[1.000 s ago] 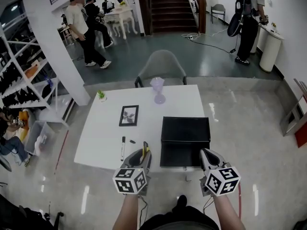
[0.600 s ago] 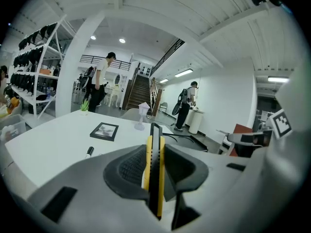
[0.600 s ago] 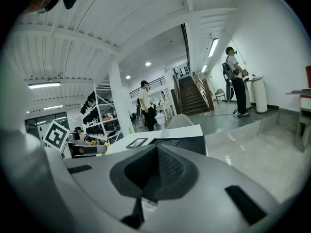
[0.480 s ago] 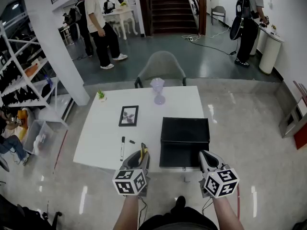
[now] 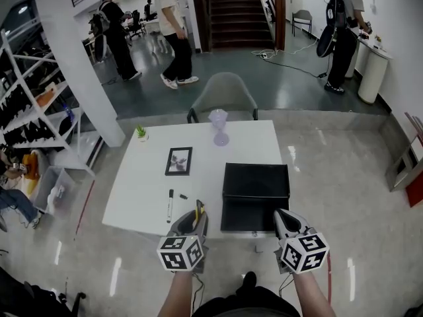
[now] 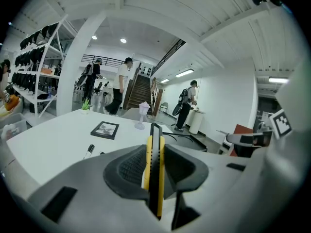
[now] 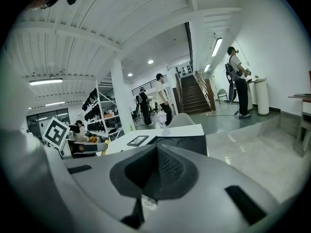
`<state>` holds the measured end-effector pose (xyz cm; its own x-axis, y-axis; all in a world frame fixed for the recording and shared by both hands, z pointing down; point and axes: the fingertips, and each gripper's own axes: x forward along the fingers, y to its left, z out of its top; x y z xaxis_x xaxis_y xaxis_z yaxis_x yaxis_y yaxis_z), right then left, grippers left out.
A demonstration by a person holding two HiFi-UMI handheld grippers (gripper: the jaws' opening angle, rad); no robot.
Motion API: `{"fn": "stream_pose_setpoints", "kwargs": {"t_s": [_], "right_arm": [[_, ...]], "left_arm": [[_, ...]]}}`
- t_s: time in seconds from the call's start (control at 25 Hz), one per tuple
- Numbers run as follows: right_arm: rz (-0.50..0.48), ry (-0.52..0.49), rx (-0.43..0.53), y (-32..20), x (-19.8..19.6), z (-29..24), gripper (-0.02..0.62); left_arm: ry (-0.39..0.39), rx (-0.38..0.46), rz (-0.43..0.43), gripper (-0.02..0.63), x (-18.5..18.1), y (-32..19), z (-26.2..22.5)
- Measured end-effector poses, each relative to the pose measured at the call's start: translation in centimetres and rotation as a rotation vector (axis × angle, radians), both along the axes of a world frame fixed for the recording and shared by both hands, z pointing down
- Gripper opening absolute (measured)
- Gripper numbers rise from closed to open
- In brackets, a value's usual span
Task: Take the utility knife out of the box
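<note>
My left gripper [image 5: 193,218] is shut on a yellow and black utility knife [image 6: 154,169], which stands on edge between the pads and points toward the table. In the head view the knife [image 5: 197,211] shows as a yellow sliver at the table's near edge, left of the black box [image 5: 255,187]. The box lies shut on the white table [image 5: 139,183]. My right gripper [image 5: 285,221] hovers at the box's near right corner, its jaws pressed together with nothing between them. In the right gripper view the box [image 7: 187,141] lies just ahead.
On the table are a black marker [image 5: 170,205] with its cap [image 5: 182,195] beside it, a framed picture [image 5: 178,160], a small plant [image 5: 141,133] and a lilac glass [image 5: 219,126]. A grey chair [image 5: 223,94] stands behind the table. People walk in the background.
Both grippers have stayed where they were. Only the people in the background have walked to the right.
</note>
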<state>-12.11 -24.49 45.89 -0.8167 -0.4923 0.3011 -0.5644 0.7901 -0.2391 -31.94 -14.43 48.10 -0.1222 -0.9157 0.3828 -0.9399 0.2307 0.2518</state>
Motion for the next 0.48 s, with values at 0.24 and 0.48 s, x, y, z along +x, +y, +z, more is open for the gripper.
{"fn": "stream_pose_setpoints", "kwargs": {"t_s": [0.24,0.48], "right_arm": [[-0.002,0.006,0.003,0.03,0.17,0.05,0.000],[-0.002,0.012,-0.004,0.45,0.50,0.17,0.000]], "left_arm": [[-0.003,0.003,-0.005,0.112,0.00,0.02,-0.08],[-0.003,-0.004,-0.010,0.112,0.13,0.48,-0.06]]}}
